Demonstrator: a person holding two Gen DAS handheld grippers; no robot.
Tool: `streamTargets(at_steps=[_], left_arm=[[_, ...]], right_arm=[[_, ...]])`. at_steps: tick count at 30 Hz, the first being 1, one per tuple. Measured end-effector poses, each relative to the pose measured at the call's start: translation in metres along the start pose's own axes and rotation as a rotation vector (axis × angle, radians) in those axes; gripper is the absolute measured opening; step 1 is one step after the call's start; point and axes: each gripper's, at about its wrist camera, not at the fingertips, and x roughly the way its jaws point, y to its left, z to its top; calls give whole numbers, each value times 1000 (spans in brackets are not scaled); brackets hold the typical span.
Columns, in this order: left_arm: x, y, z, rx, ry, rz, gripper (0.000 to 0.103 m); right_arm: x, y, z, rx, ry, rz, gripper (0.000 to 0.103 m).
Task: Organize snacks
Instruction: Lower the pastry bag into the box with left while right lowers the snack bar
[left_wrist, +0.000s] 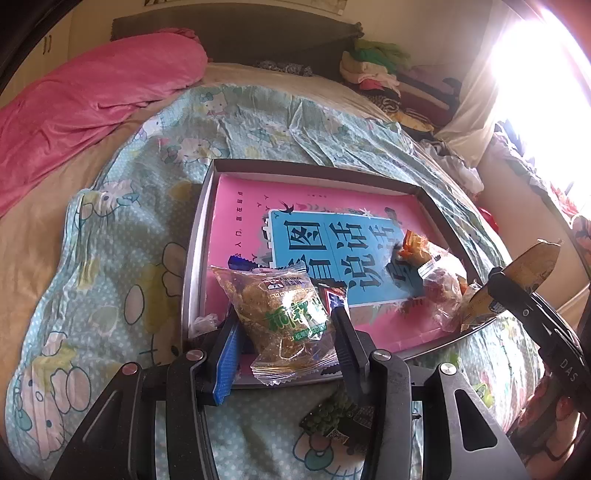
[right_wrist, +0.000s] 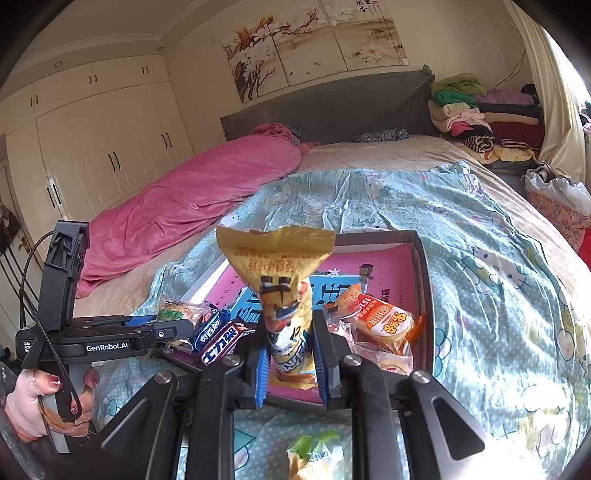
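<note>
We're on a bed (right_wrist: 424, 158) with a cartoon-print quilt (left_wrist: 110, 258), and the shallow tray (left_wrist: 192, 258) sits on the quilt with its floor lined in pink and blue print. We judge the step as dropping snacks into the tray: 2 are in the air over its near edge.

The left gripper (left_wrist: 286, 328) is clamped on a clear packet with green lettering (left_wrist: 291, 317), held over the tray's near-left corner. The right gripper (right_wrist: 291, 354) is clamped tight on a yellow packet (right_wrist: 280, 280) standing upright above the near edge.

Already in the tray: a blue-wrapped bar (right_wrist: 210, 328), a dark chocolate bar (right_wrist: 221, 345), an orange-labelled clear packet (right_wrist: 384, 325).

Still out on the quilt: a green packet (right_wrist: 314, 454) just in front of the tray.

Next, we think: lower both, let go over free floor, then fetch the green one.
</note>
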Motion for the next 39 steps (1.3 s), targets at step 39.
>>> streamTargets(at_steps=[39], left_arm=[[11, -8, 8, 15, -10, 20, 48]], right_arm=[[55, 12, -17, -55, 164, 12, 22]])
